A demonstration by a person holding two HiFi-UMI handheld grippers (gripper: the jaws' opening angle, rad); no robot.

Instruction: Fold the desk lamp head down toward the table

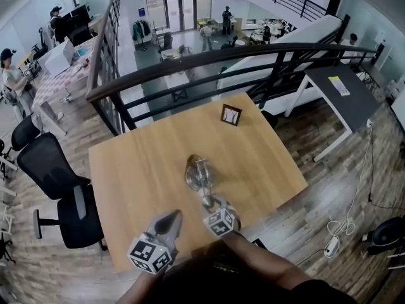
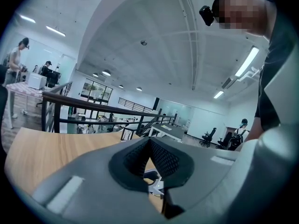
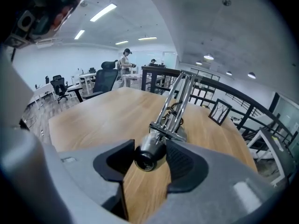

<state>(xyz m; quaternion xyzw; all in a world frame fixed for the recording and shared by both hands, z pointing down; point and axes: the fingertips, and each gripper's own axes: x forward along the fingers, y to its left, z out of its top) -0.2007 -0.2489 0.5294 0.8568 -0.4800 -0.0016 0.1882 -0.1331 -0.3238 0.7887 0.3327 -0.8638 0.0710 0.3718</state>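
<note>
A chrome desk lamp point(image 1: 197, 171) stands in the middle of the wooden table point(image 1: 139, 170). Its twin-rod arm point(image 3: 179, 98) rises from the base, and its small cylindrical head point(image 3: 147, 154) with a dark end points toward me. My right gripper point(image 1: 209, 202) is shut on that head, with one pad on each side of it point(image 3: 149, 149). To the left of the lamp my left gripper point(image 1: 173, 218) hovers over the table's near part. Its pads meet at the tips point(image 2: 149, 141) with nothing between them.
A small dark picture frame point(image 1: 231, 114) stands near the table's far edge, also in the right gripper view point(image 3: 219, 111). A dark railing point(image 1: 190, 62) runs just behind the table. A black office chair point(image 1: 60, 189) is at the left, and a grey desk point(image 1: 345, 90) at the right.
</note>
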